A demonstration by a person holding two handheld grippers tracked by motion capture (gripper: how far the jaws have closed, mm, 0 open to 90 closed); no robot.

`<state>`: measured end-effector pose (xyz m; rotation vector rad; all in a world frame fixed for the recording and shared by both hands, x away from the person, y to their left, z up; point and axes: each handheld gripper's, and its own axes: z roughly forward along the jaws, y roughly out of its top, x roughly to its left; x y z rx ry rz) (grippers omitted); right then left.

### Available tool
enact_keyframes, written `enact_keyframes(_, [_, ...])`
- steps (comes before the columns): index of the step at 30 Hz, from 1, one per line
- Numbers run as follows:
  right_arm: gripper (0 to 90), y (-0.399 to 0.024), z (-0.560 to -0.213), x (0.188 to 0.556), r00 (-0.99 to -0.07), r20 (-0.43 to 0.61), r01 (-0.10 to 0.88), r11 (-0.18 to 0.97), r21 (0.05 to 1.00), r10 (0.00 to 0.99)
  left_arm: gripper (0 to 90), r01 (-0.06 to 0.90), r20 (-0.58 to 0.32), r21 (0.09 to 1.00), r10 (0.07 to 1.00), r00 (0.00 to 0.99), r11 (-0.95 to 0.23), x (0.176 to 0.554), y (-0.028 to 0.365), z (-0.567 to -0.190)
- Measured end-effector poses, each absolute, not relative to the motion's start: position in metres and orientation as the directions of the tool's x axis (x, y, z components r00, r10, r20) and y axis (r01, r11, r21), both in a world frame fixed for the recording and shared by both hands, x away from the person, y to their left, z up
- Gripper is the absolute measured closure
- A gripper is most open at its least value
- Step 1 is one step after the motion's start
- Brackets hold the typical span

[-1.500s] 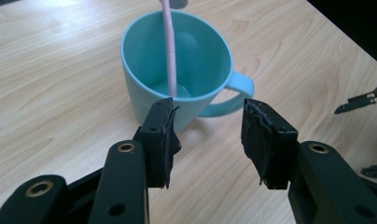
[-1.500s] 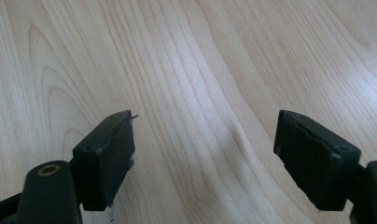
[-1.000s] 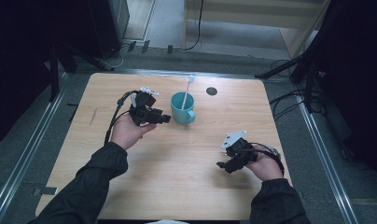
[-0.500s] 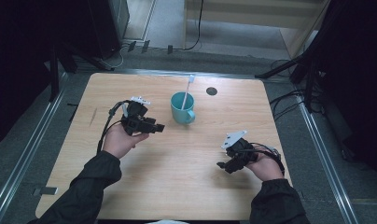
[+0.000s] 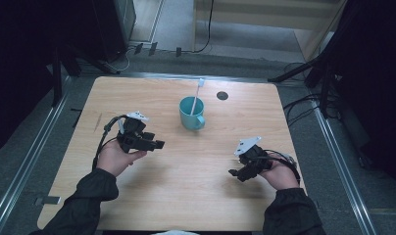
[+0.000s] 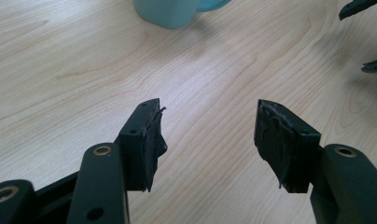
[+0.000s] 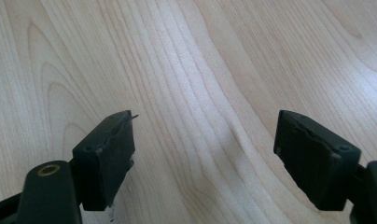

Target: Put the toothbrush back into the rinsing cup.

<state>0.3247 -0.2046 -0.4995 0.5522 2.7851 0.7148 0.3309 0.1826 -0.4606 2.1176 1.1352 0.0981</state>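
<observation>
Wooden tabletop carries everything here, pale and bare apart from a teal mug standing upright at its far middle, handle turned toward the person's right. A white-handled toothbrush stands in the mug, leaning out over the far rim. A small dark round disc lies just beyond the mug, to its right (too small to say what it is).

Both grippers are clear of the mug. The left gripper hovers near the mug on its left-hand side; its jaws have just been opening and stand wide with nothing between them, which the left gripper view confirms: bare wood between the two black pads, the mug's base at the top edge. The right gripper rests low over the table's near right part, well apart from the mug, jaws likewise spread and empty, the right gripper view looking at wood grain.

The work seems to be placing the toothbrush in the mug, and it looks finished. To end it well, I would keep the left jaws wide while drawing away, so no pad catches the rim or the handle, and leave the right gripper parked where it is; a knock to the mug could tip it, brush and all.
</observation>
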Motion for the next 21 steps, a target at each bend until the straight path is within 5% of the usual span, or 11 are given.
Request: enact_keyframes(21, [20.3,-0.205,-0.5,0.324,-0.908,-0.111,0.3,0.813,0.5,0.403,40.3,0.731,-0.253,0.604,0.793,0.554,-0.318,0.326,0.214,-0.472])
